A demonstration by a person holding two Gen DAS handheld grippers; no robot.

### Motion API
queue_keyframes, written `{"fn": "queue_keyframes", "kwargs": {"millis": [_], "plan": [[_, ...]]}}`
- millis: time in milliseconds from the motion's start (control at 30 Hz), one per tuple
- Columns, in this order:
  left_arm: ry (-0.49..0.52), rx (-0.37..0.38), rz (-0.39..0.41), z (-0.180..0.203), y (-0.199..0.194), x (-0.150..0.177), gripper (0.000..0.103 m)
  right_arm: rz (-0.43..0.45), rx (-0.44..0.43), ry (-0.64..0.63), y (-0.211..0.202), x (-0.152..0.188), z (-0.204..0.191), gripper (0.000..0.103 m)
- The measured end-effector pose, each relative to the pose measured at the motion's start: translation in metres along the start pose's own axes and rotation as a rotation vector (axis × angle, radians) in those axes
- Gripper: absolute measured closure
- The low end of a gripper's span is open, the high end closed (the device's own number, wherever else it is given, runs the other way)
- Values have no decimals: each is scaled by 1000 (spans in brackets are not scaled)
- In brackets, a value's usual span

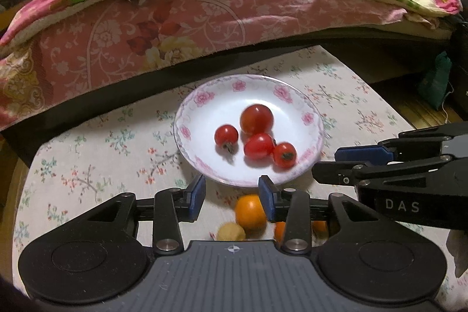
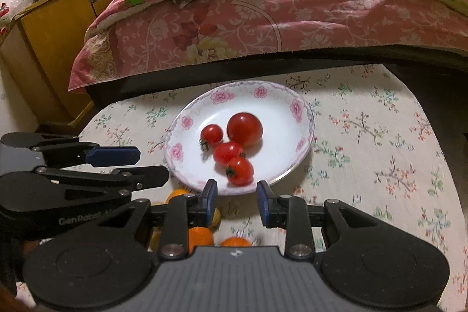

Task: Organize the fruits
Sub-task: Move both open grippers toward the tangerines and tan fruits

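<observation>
Four tomatoes (image 1: 256, 119) on flowered plate (image 1: 201, 98), oranges (image 1: 250, 211) nearer on surface (image 1: 87, 160); left gripper (image 1: 232, 192) jaws released, right gripper (image 2: 237, 195) jaws clenched, empty.

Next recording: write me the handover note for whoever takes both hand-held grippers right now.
Left hand-held gripper: open, nothing between its pads.
Right hand-held gripper: about as closed as it gets, a gap showing between the pads, holding nothing.
Both hover at the near rim of the floral plate.
Done: four red tomatoes lie on the plate.
Left: the orange fruits and a yellowish one sit on the tablecloth in front of the plate, partly hidden by the grippers.
</observation>
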State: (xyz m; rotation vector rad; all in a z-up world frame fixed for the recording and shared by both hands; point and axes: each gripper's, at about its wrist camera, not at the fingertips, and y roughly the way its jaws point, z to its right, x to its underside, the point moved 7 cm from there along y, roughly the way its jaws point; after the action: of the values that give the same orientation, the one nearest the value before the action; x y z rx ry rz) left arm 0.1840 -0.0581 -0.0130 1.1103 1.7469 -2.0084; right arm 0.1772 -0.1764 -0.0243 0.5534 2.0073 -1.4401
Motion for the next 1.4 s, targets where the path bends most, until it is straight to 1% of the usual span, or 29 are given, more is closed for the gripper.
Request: {"fn": "queue_keyframes", "kwargs": {"millis": [167, 300, 467, 633, 733, 833, 967, 1067, 1200, 1400], "plan": [[5, 18, -36, 5, -10, 17, 53, -21, 3, 1, -14, 17, -6, 80], [20, 21, -65, 8, -19, 32, 50, -32, 1, 10, -24, 29, -13, 80], [34, 24, -112, 12, -32, 47, 48, -59, 8, -7, -37, 43, -22, 80], [25, 13, -155, 9, -33, 59, 47, -90, 11, -26, -44, 49, -26, 80], [-3, 15, -166, 6, -28, 61, 45, -104, 2, -28, -40, 51, -28, 80], [-34, 32, -183, 5, -20, 63, 44, -117, 15, -41, -33, 55, -28, 80], [0, 17, -199, 5, -15, 65, 43, -131, 28, -61, -27, 58, -25, 80], [8, 12, -206, 2, -13, 67, 38, -132, 52, -90, -21, 58, -20, 80], [-11, 17, -220, -3, -10, 70, 38, -145, 39, -64, -14, 58, -13, 80], [-29, 47, -241, -4, -5, 71, 37, -136, 14, -87, 0, 50, -14, 80]]}}
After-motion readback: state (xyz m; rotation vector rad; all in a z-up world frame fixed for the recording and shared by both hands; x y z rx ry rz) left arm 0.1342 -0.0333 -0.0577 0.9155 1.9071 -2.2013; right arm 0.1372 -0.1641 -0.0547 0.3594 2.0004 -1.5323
